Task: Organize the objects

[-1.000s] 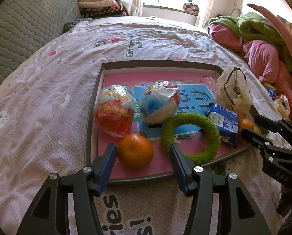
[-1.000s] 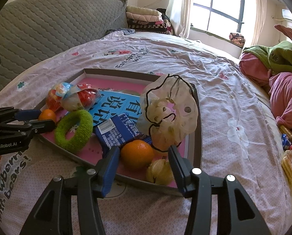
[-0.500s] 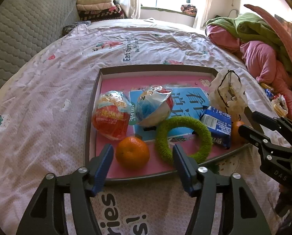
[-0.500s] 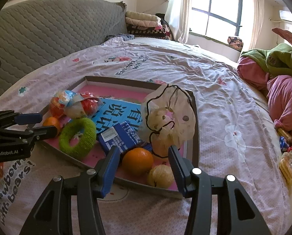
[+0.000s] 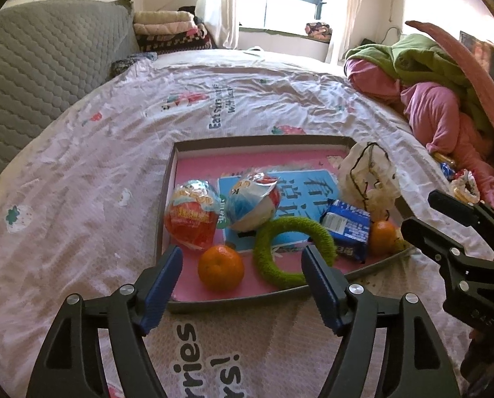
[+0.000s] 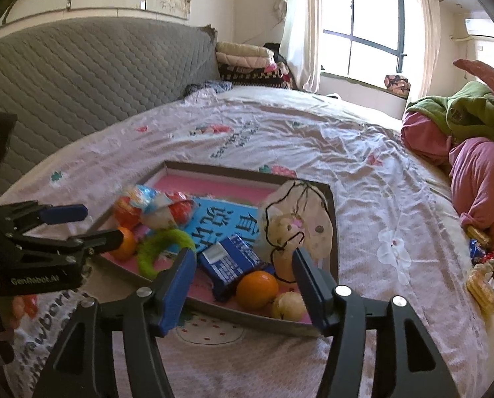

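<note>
Evidently both grippers hang back at the near edge of a shallow box tray (image 5: 167, 199) lying on the bed (image 5: 81, 182), each with its jaws spread wide and holding nothing. The left gripper (image 5: 242, 277) is lined up on a mandarin (image 5: 221, 267) in the tray's near left corner, which looks like a setup for a straight pinch on it. The right gripper (image 6: 240, 280) frames a second mandarin (image 6: 257, 289) at the tray's near right, with a pale, peeled-looking fruit (image 6: 288, 305) just beside it; that closeness could make a clean grasp awkward.

Everything to be organized sits inside the tray, on its pink floor. A red-and-yellow snack bag (image 5: 192, 220) lies at the left, touching a blue-and-white snack bag (image 5: 253, 204) beside it. Both overlap a blue printed sheet (image 5: 313, 192) that lies flat beneath them. A fuzzy green ring (image 5: 291, 252) rests toward the front, a blue biscuit packet (image 5: 346, 229) just right of it. At the far right a translucent drawstring pouch (image 5: 368, 179) stands bunched against the wall. No separate container for sorted things shows, so where each goes cannot be told.
</note>
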`<state>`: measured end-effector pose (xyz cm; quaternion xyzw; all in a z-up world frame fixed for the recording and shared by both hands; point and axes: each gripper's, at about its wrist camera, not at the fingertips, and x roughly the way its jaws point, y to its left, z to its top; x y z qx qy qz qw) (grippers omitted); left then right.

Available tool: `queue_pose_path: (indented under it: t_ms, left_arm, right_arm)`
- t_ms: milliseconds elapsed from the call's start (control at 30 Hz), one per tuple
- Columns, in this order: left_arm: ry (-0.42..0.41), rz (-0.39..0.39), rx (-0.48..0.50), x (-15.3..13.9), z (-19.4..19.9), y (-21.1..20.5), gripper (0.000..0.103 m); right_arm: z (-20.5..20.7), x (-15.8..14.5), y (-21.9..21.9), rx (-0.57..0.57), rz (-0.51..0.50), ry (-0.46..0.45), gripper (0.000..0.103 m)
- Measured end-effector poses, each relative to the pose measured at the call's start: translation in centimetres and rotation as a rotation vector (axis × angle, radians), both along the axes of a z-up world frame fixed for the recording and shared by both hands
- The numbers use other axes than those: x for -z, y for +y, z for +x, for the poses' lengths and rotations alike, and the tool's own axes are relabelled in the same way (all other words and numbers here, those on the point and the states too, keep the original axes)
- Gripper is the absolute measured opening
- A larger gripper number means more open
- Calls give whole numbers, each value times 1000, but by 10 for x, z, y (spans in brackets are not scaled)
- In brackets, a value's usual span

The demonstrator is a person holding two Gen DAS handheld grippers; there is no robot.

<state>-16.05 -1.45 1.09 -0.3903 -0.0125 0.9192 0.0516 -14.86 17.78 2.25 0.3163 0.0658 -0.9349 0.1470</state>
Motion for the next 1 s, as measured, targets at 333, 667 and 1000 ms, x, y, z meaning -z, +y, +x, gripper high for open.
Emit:
queue_pose_path:
  t_ms: [333, 667, 1000]
  left_arm:
    - [41, 4, -27, -18, 23, -4, 76]
    - [48, 33, -45, -19, 46, -7, 76]
    - [50, 26, -70, -16, 63, -5, 76]
  right_arm:
    - [26, -26, 1, 25, -46, 63, 75]
    - [46, -29, 1, 25, -61, 74, 77]
    - [63, -31, 0, 19, -74, 79, 77]
